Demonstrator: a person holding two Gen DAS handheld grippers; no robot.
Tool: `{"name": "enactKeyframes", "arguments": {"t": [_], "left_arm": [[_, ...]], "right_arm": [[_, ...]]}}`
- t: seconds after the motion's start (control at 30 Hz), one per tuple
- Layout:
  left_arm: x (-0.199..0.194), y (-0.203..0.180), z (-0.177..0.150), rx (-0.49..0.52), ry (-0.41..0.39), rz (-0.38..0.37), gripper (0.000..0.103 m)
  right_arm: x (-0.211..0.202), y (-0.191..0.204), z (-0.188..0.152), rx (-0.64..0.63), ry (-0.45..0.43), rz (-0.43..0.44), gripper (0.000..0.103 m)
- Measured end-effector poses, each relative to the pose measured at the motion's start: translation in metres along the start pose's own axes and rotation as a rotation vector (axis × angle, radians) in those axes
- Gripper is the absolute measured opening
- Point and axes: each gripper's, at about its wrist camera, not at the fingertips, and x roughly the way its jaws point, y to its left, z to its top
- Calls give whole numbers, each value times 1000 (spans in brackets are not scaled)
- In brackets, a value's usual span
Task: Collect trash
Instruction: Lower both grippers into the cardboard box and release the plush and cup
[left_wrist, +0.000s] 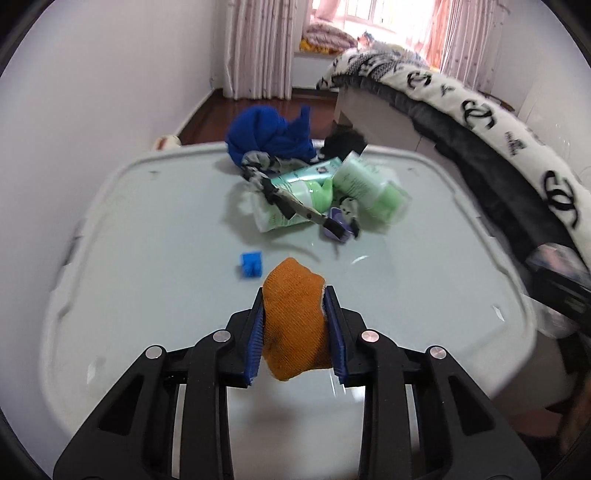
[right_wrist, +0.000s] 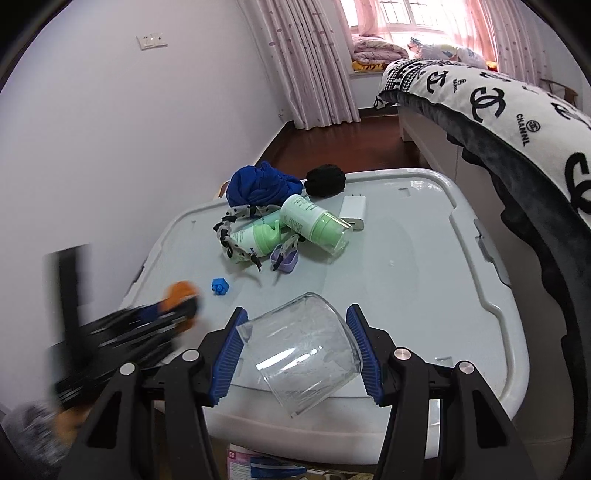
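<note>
Orange cloth (left_wrist: 295, 317), one; clear cups (right_wrist: 303, 350), one.

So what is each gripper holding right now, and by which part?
Left gripper pinches the orange cloth across its middle. Right gripper clamps the clear cup by its side walls.

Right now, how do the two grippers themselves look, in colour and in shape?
Both look alike. The left gripper and right gripper have matte black angular linkage arms with round silver pivot pins. The fingers carry blue ribbed pads. No cables, markings or sleeves are visible.
</note>
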Motion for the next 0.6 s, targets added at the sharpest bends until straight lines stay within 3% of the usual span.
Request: {"name": "enactKeyframes", "arguments": {"t": [0.13,0.27,0.47,0.6], "left_arm": [[-65,-5,-33,6,-41,48,29],[-101,-8,-84,-19,-6,99,29],[-108,-8,-172,-50,86,129,30],[-86,-12,-212,-30,179,119,30]], "right_arm": [[-13,8,-19,-16,-8,-17,55],[-37,25,-64,-22,-14,-8,55],[-60,45,-166,-12,52,-19,55],[-53,48,-225,9,175,-51,55]]}}
